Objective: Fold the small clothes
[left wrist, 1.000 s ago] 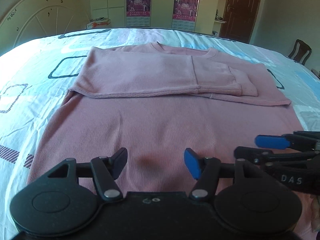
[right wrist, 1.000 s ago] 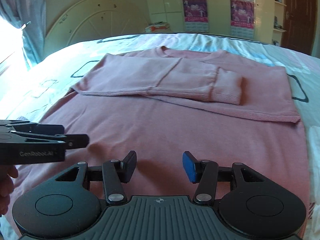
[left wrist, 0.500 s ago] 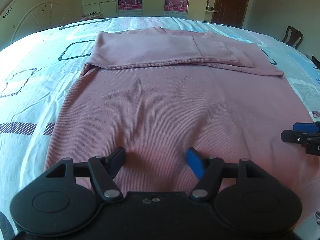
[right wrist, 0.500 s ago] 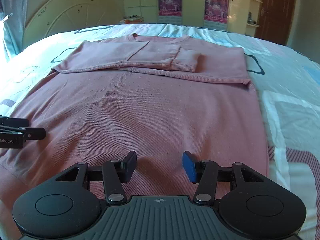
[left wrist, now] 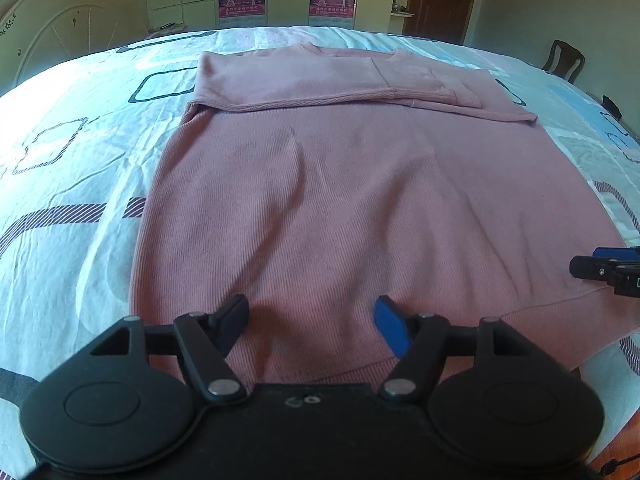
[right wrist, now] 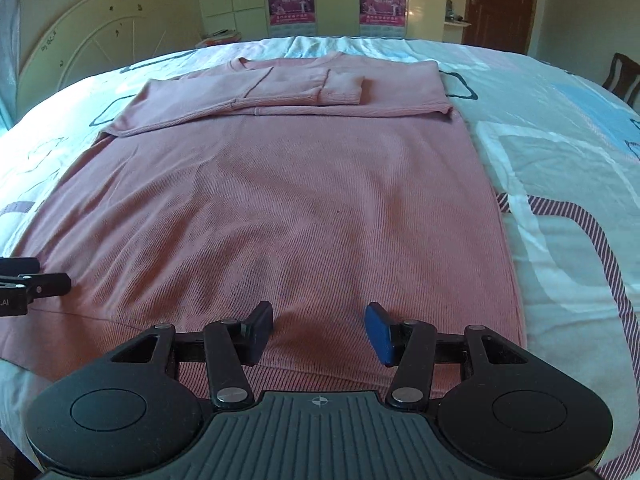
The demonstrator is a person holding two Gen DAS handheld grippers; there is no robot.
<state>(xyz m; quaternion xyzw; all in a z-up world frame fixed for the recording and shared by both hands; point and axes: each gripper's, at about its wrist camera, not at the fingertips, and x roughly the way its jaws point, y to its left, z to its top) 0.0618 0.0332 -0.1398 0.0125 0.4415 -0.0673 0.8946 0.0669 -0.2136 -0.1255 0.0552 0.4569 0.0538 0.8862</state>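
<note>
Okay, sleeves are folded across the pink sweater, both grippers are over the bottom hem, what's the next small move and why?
Probably lower both grippers onto the hem and pinch it: the left gripper and right gripper hang open above the pink sweater, holding nothing.

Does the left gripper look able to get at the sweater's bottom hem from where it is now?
Probably yes. The left gripper hangs open right over the pink sweater's bottom hem, nothing between its fingers or lying on the hem there.
</note>
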